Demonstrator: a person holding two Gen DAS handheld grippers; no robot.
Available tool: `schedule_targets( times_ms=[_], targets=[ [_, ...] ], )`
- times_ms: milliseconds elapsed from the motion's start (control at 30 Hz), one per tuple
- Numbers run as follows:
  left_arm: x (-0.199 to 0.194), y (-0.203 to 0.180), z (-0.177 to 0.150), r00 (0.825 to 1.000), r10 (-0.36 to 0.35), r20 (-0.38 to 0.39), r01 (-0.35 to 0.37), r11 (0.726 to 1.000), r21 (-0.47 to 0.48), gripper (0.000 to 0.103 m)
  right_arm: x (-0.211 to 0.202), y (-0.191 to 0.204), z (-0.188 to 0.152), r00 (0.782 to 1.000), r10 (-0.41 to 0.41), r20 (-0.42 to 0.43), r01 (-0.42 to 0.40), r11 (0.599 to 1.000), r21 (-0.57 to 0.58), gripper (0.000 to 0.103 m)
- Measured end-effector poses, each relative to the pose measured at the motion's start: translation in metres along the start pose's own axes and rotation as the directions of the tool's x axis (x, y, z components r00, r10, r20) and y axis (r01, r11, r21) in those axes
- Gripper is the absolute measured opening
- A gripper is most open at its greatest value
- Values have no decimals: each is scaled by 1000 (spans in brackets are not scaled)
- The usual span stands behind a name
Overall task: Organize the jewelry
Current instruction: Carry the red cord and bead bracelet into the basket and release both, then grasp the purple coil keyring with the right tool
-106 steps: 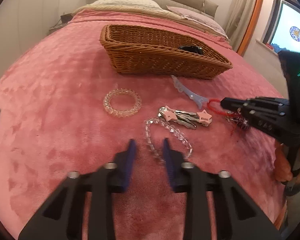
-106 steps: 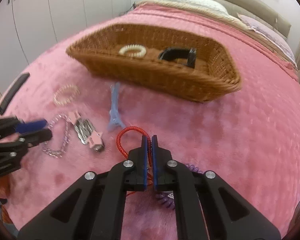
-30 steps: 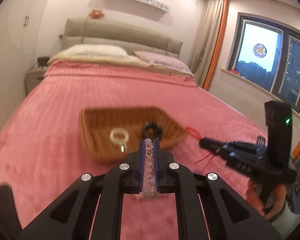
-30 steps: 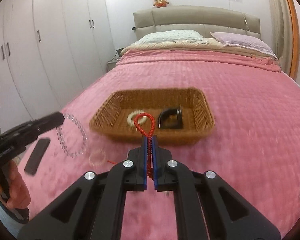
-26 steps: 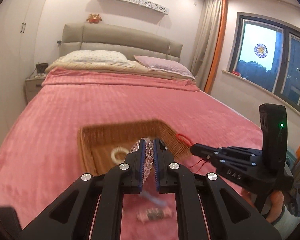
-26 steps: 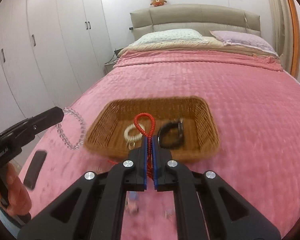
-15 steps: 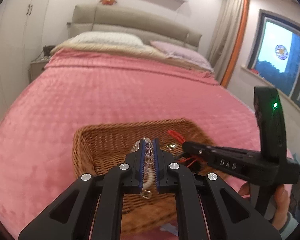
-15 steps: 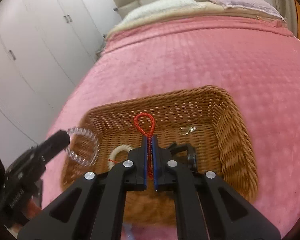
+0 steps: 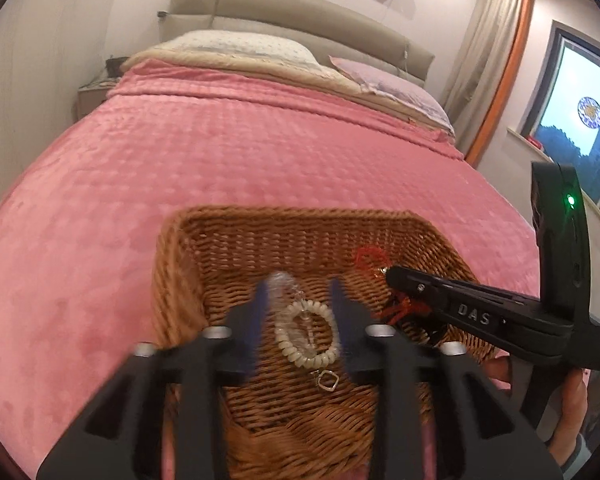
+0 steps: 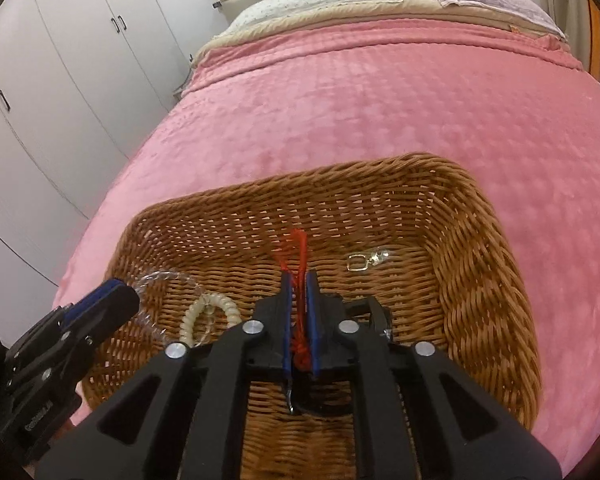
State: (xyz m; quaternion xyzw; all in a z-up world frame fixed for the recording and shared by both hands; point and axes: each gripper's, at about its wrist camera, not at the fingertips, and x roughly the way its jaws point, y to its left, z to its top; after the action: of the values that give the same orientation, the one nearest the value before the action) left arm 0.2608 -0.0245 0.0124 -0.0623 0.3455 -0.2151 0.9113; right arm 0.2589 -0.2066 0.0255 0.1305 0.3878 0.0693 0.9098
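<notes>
A brown wicker basket (image 9: 180,264) (image 10: 480,280) sits on the pink bedspread. My left gripper (image 9: 298,304) is open above it, and the clear bead bracelet (image 9: 280,284) (image 10: 160,280) drops from between its fingers onto a cream coil bracelet (image 9: 300,350) (image 10: 192,320) in the basket. My right gripper (image 10: 299,284) hangs over the basket's middle with its jaws slightly parted around the red cord bracelet (image 10: 298,248) (image 9: 366,258). A small metal charm (image 10: 364,262) lies on the basket floor, and another small metal charm (image 9: 326,380) lies by the coil bracelet.
The pink bedspread (image 9: 220,152) stretches back to pillows (image 9: 244,46) and a beige headboard. White wardrobes (image 10: 60,60) stand to the left. A window (image 9: 580,120) and curtain are on the right.
Both grippers came down closer over the basket. My left gripper opened and released the clear bead bracelet. My right gripper's jaws parted a little around the red cord.
</notes>
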Motion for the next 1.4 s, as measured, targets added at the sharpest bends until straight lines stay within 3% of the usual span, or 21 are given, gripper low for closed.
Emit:
schedule_targets(
  times_ms=[100,233,367,567,733,1000,1167,1400],
  targets=[
    [-19,-1,1,999,-19,28,19,1000,-11,45,-16,-1,-3,1000,10,26,-10,1000,-2,24],
    [-63,-6,-2,996,-29,84,30,999,-18,55,-50,-4,-9,997,37,67,-36,999,-4,24],
    [-119,-17,-13,987,-50,153,50,999,3,63,-99,-4,-24,990,41,134,-37,999,-34,47],
    [-179,-28,-43,977,-61,206,63,998,-3,66,-170,3,-70,975,49,217,-23,992,-121,47],
    [-203,-28,-79,976,-64,209,70,997,-22,66,-184,-3,-116,981,26,194,2,990,-143,47],
    [-188,-9,-130,994,-32,108,37,998,-46,64,-153,-32,-171,993,13,115,-7,998,-58,47],
    [-155,8,-150,1000,-19,11,20,997,-75,64,-134,-34,-202,990,-43,136,57,993,-108,47],
    [-123,29,-149,999,-36,-40,29,988,-152,64,-128,-48,-200,994,-15,110,22,998,-59,46]
  ],
)
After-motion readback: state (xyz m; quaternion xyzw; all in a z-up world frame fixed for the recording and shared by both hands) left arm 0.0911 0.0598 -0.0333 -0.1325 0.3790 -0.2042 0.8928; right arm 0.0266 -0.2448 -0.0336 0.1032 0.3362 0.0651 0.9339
